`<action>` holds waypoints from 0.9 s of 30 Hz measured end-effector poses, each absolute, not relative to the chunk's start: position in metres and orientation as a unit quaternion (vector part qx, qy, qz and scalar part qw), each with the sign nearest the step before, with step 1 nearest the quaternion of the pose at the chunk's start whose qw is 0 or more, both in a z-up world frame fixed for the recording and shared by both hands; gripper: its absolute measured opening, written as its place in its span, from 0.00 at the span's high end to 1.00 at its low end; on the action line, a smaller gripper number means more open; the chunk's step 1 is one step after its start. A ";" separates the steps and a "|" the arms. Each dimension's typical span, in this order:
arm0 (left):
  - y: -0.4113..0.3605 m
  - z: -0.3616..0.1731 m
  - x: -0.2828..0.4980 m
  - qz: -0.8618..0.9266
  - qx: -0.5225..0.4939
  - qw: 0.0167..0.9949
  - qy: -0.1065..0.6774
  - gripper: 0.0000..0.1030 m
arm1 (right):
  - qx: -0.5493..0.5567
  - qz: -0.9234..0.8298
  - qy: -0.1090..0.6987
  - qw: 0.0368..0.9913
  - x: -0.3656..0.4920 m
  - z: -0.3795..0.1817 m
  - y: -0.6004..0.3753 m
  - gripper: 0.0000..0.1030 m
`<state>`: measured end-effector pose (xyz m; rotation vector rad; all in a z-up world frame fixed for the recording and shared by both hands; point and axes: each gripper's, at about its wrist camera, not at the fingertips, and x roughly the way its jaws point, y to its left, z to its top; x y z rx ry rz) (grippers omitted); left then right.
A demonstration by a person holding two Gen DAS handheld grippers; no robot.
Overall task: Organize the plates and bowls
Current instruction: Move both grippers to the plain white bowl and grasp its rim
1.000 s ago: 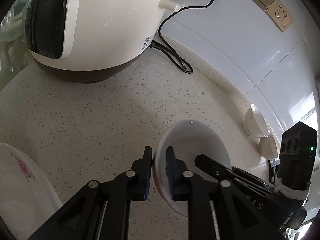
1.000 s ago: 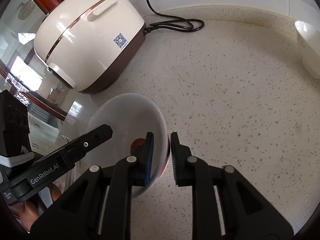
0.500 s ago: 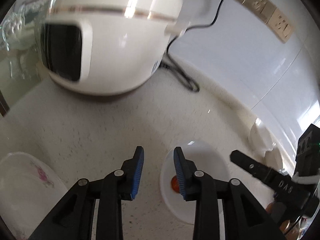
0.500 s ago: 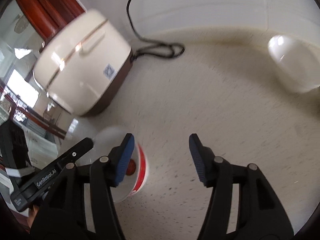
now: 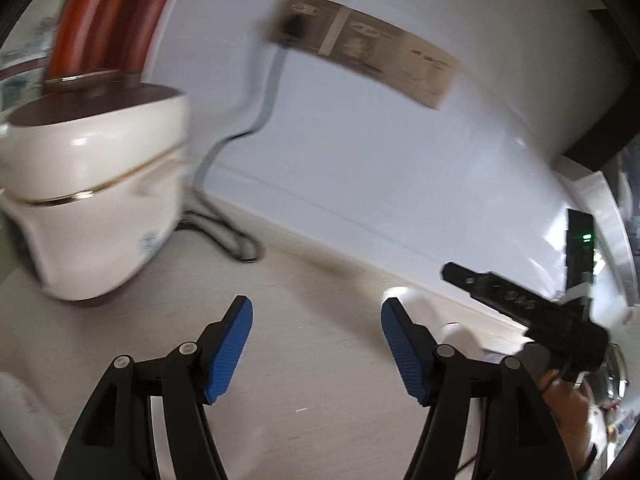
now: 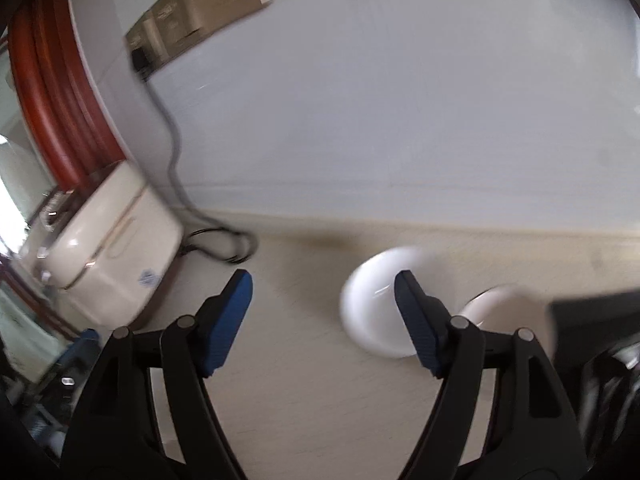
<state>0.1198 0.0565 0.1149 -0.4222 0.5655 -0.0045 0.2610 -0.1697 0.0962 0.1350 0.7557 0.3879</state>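
Right wrist view is showing the right tool (image 6: 322, 296) gaping wide with nothing between its pads, its jaws having just been opening. A white bowl (image 6: 370, 308) is sitting on the counter (image 6: 320, 380) at center right of the frame, just behind the right-hand pad, a second bowl (image 6: 504, 304) beside it, so the right hand is looking nearer. Left tool (image 5: 316, 332) is likewise spread and empty, jaws having just been opening. Blur is smearing both views; the bowls are partly covered, and a plate (image 5: 20, 412) is cut off at lower left.
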 end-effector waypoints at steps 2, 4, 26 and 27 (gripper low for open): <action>0.042 0.113 0.135 -0.021 -0.211 0.935 0.284 0.34 | 0.061 0.165 0.366 0.914 0.274 0.092 -0.187 0.25; 0.028 0.107 0.152 -0.037 -0.219 0.929 0.295 0.34 | 0.072 0.154 0.374 0.912 0.289 0.082 -0.206 0.25; -0.048 -0.008 0.273 -0.106 -0.297 0.845 0.432 0.53 | 0.025 0.129 0.460 0.878 0.342 -0.006 -0.222 0.53; -0.047 -0.012 0.275 -0.107 -0.299 0.843 0.435 0.57 | 0.025 0.134 0.460 0.878 0.343 -0.007 -0.220 0.54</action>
